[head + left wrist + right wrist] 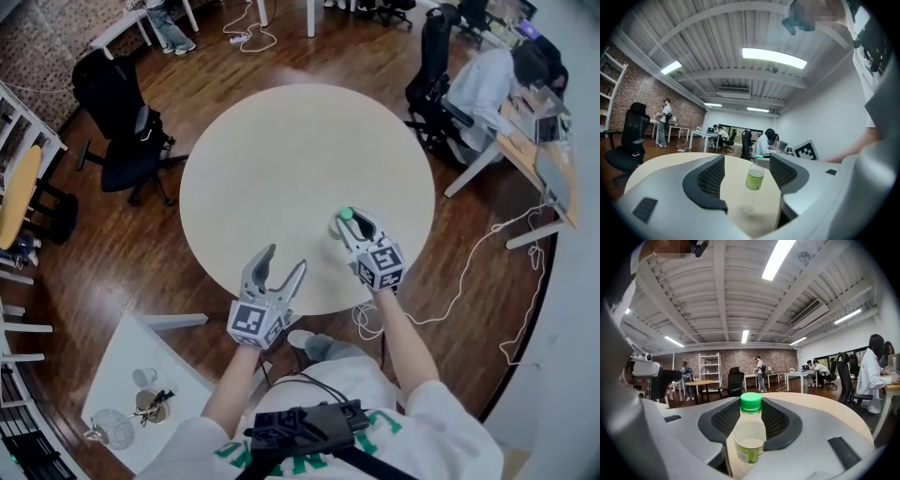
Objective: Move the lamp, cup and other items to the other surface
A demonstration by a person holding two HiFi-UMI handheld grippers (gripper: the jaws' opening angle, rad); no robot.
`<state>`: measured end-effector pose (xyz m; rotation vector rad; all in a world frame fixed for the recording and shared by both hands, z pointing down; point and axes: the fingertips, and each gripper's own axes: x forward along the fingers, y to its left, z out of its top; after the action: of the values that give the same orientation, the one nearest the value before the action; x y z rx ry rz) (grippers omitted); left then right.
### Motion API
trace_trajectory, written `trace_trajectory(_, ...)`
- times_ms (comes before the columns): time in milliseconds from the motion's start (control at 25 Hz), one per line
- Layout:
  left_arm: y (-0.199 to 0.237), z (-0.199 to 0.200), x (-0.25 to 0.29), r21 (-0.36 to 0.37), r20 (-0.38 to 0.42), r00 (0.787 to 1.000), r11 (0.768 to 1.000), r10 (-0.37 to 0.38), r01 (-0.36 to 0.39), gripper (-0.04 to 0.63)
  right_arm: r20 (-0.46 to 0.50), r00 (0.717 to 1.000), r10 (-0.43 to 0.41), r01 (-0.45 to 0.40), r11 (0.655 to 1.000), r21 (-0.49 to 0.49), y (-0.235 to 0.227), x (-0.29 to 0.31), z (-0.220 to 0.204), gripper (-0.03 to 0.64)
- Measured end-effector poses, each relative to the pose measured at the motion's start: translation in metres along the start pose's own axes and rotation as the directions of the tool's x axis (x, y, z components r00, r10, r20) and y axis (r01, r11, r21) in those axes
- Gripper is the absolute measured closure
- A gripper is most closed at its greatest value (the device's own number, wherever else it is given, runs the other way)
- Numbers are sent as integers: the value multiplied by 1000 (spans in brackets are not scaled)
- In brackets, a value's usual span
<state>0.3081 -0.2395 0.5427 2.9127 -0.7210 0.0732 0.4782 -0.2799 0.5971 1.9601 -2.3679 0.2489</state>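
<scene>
R gripper (345, 223): jaws clamped on 1 upright, green-capped bottle (750, 432) over round table (281, 159). L gripper (284, 264): jaws apart, nothing betw. pads, at table's near edge.

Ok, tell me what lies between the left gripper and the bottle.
Nothing but bare round table, as the head view shows: the left gripper is open and empty, the bottle sits in the right gripper.

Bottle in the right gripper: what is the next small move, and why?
Probably lower the bottle straight down onto the round table. The right gripper is closed on it, it stands upright over bare tabletop, and the left gripper view seems to show a gap beneath it.
</scene>
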Motion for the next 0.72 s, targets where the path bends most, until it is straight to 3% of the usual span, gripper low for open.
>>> trace_trajectory(320, -4, -21, 13, -12, -27, 1000, 1000, 8, -8, 316, -42, 999, 3, -3, 1000, -15, -11, 4, -24, 455)
trace_trajectory(400, -1, -22, 9, -8, -25, 999, 1000, 24, -24, 316, -44, 999, -14, 13, 1000, -18, -12, 1, -23, 418)
trace_trajectory(560, 6, -16, -4, -12, -16, 998, 998, 57, -57, 316, 9, 999, -52, 52, 999, -1, -16, -10, -13, 277)
trace_trajectory(720, 9, -1, -20, -6, 14, 996, 996, 92, -92, 316, 64, 997, -51, 50, 999, 19, -6, -29, 16, 273)
